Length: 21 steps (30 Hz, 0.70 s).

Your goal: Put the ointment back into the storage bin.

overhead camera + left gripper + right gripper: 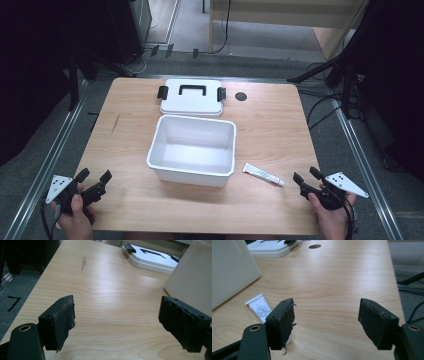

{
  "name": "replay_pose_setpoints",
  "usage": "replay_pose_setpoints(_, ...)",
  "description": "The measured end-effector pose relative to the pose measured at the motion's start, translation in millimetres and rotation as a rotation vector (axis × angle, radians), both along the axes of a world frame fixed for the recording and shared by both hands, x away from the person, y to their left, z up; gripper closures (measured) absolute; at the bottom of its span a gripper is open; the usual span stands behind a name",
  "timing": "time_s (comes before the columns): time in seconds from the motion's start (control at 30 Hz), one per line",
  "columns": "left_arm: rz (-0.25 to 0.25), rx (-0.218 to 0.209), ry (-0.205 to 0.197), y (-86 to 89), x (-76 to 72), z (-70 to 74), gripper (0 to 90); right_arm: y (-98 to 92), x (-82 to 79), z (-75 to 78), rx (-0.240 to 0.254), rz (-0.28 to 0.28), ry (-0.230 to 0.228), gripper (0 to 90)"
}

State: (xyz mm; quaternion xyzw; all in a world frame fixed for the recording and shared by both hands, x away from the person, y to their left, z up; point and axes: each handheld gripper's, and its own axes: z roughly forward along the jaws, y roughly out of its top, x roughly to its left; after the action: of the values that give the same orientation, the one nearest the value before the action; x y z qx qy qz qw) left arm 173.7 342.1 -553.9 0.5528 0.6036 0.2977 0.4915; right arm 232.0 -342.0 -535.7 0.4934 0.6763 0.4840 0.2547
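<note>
One wooden table [280, 130] fills the middle of the high view. On it sit one open white box [192, 149] at the centre of the frame, one white lid [192, 97] just above it, carrying one black handle [192, 89] and two black latches [163, 92], and one small white tube [263, 174] at lower right. One dark round hole [241, 96] marks the tabletop at upper centre. Two grippers are present: the left gripper [94, 176] at lower left, the right gripper [306, 175] at lower right.

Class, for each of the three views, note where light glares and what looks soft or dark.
High view: even light on the table, dark surroundings. Left gripper view: bright sheen on the wood beyond the jaws, the lid slightly soft. Right gripper view: similar sheen, the tube fairly sharp.
</note>
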Motion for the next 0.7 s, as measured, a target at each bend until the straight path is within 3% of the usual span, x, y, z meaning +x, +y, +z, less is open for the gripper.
replay_pose_setpoints(0.17, -0.004, -0.026, -0.02, 2.2, -1.7, -0.7, 15.0, 2.8, 5.6, 10.9, -0.06, 0.063, 0.039, 32.0)
replay_pose_setpoints(0.3, 0.013, -0.009, -0.027, -0.5, -2.0, -0.5, 14.8, 6.1, 11.5, 24.4, -0.136, 0.169, 0.098, 32.9)
replay_pose_setpoints(0.43, 0.034, 0.026, -0.024, -3.7, -1.8, 0.2, 14.7, 14.5, 16.5, 36.4, -0.254, 0.266, 0.166, 34.2)
replay_pose_setpoints(0.53, 0.064, 0.02, -0.027, -3.0, -2.0, 0.2, 14.7, 24.0, 21.6, 46.1, -0.342, 0.347, 0.222, 34.1)
replay_pose_setpoints(0.7, 0.036, 0.019, -0.036, -2.2, -2.4, 0.0, 14.6, 43.6, 30.3, 57.2, -0.509, 0.474, 0.306, 33.5)
